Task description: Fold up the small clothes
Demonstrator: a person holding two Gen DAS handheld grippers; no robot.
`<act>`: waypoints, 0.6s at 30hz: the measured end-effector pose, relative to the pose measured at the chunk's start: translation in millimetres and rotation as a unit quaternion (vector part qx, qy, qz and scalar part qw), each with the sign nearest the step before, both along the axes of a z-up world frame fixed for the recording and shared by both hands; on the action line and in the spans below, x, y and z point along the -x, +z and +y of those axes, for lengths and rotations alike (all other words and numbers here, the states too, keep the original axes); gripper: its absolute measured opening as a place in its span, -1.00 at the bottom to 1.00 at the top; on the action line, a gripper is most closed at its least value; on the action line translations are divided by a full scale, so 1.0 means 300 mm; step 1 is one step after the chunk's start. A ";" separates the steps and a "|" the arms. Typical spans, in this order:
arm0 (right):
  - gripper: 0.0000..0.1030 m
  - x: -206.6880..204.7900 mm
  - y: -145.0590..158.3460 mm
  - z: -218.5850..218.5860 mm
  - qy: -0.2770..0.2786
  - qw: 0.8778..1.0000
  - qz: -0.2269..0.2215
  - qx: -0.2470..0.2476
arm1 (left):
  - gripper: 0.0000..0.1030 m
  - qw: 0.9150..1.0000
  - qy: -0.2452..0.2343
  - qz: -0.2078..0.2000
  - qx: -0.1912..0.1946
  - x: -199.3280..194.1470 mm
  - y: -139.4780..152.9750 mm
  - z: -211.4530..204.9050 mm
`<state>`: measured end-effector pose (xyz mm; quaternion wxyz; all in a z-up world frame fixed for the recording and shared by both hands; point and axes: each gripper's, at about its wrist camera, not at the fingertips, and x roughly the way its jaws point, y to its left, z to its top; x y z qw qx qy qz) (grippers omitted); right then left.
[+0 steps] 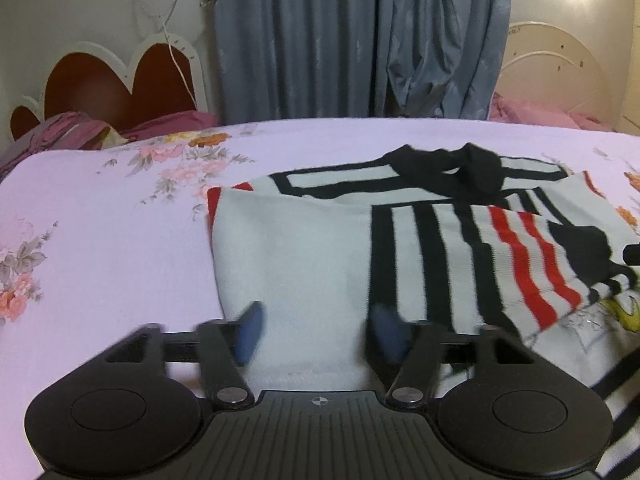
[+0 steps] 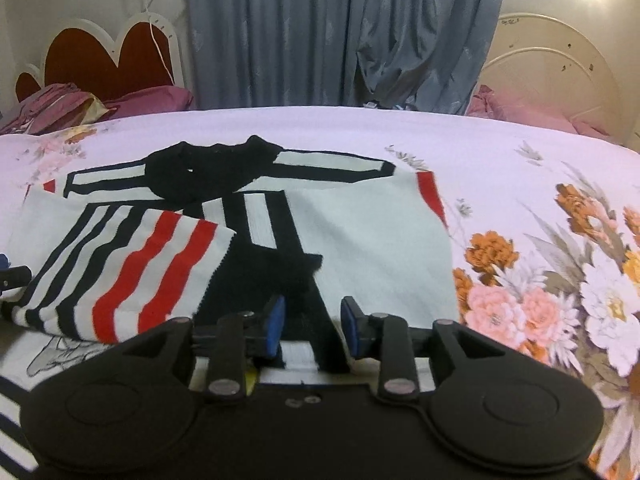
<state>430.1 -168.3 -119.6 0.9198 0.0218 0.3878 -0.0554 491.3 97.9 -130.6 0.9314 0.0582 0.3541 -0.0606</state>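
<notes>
I see the bed with its pale lilac flowered sheet (image 1: 100, 240) filling both views, grey-blue curtains (image 1: 340, 40) hanging at the far side. On the sheet, right in front of me, lies the small white knitted sweater with black and red stripes (image 1: 288, 248), collar at the far end, both sides already laid inward. Its striped sleeve (image 2: 132, 264) slants across the middle.

My left gripper (image 1: 314, 330) hovers over the near white panel, its fingers spread wide with nothing pinched between the blue pads. My right gripper (image 2: 312, 322) sits over the near hem by a black stripe, fingers partly apart, pads clear of the cloth.

I judge the side folds finished. Next I should pinch the near hem with both grippers and carry it evenly toward the collar.
</notes>
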 end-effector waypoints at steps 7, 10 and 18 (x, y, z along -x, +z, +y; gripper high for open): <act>-0.15 0.137 0.041 -0.061 -0.007 1.000 0.003 -0.007 | 0.61 1.000 0.004 0.000 0.012 0.152 0.027 0.025; -0.12 0.211 0.026 -0.122 -0.014 0.999 0.013 -0.034 | 0.55 0.999 0.018 0.027 0.036 0.257 0.007 0.083; -0.26 0.479 -0.076 -0.285 -0.006 0.992 0.053 -0.112 | 0.19 0.989 0.068 0.087 0.100 0.559 -0.044 0.179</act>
